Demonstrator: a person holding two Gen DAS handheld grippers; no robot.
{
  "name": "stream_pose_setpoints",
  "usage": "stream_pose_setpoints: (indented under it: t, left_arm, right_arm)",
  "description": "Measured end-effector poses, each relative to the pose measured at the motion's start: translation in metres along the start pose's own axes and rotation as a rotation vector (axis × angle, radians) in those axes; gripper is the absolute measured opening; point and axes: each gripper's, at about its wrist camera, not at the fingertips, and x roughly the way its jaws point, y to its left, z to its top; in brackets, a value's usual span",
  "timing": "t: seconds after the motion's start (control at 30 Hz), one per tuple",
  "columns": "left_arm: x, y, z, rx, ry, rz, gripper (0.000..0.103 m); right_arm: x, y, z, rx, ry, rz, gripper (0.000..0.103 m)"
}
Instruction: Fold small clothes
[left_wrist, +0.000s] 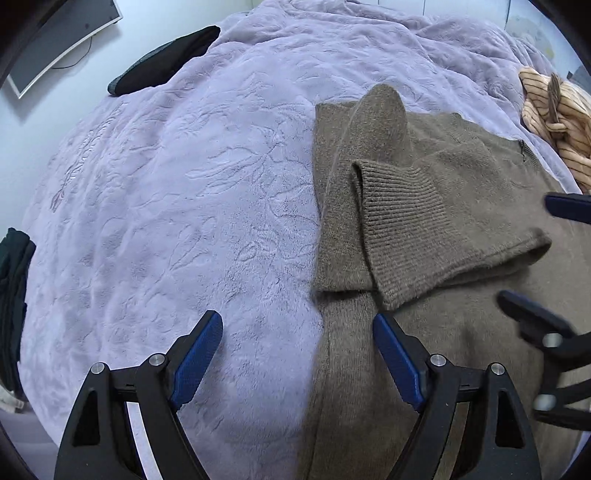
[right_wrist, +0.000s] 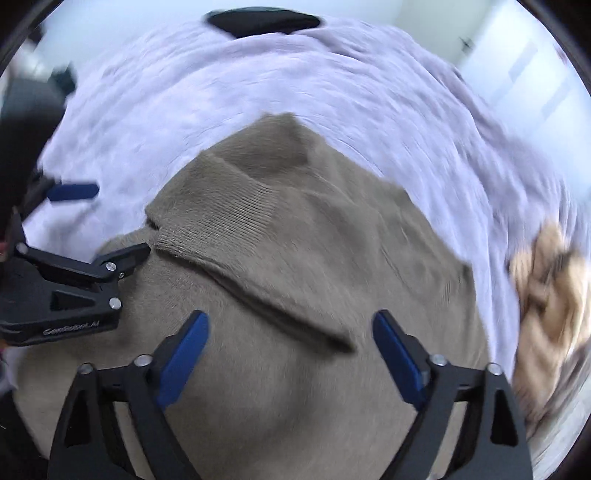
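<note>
A brown knitted sweater (left_wrist: 424, 229) lies on a lilac plush blanket (left_wrist: 166, 206), with a ribbed-cuffed sleeve (left_wrist: 413, 221) folded across its body. My left gripper (left_wrist: 297, 321) is open above the sweater's left edge, one finger over the blanket and the other over the knit, holding nothing. It also shows at the left of the right wrist view, left gripper (right_wrist: 107, 221). My right gripper (right_wrist: 291, 317) is open above the sweater (right_wrist: 295, 277), just below the folded sleeve, and is empty. The right gripper (left_wrist: 546, 258) also enters the left wrist view from the right, blurred.
A black folded garment (left_wrist: 162, 62) lies at the blanket's far left, and another dark garment (left_wrist: 13, 295) at the left edge. A tan striped garment (left_wrist: 557, 122) is bunched to the right of the sweater. A monitor (left_wrist: 55, 37) stands beyond the bed.
</note>
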Motion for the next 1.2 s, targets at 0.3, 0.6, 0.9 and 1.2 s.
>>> stream_pose_setpoints:
  t: [0.3, 0.6, 0.9, 1.2]
  left_arm:
    - [0.019, 0.0, 0.003, -0.076, 0.027, -0.006, 0.085]
    - [0.026, 0.012, 0.019, -0.152, 0.041, 0.009, 0.085]
    - [0.038, 0.035, 0.028, -0.282, 0.082, -0.056, 0.085]
    - [0.038, 0.029, 0.022, -0.272, 0.093, -0.039, 0.085]
  right_arm:
    - [0.019, -0.035, 0.007, 0.171, -0.004, -0.008, 0.015]
    - [0.023, -0.176, -0.113, 0.973, 0.05, 0.177, 0.014]
    - [0.024, -0.192, -0.173, 1.132, 0.046, 0.298, 0.062]
    - [0.012, -0.131, -0.092, 0.488, -0.042, -0.027, 0.064]
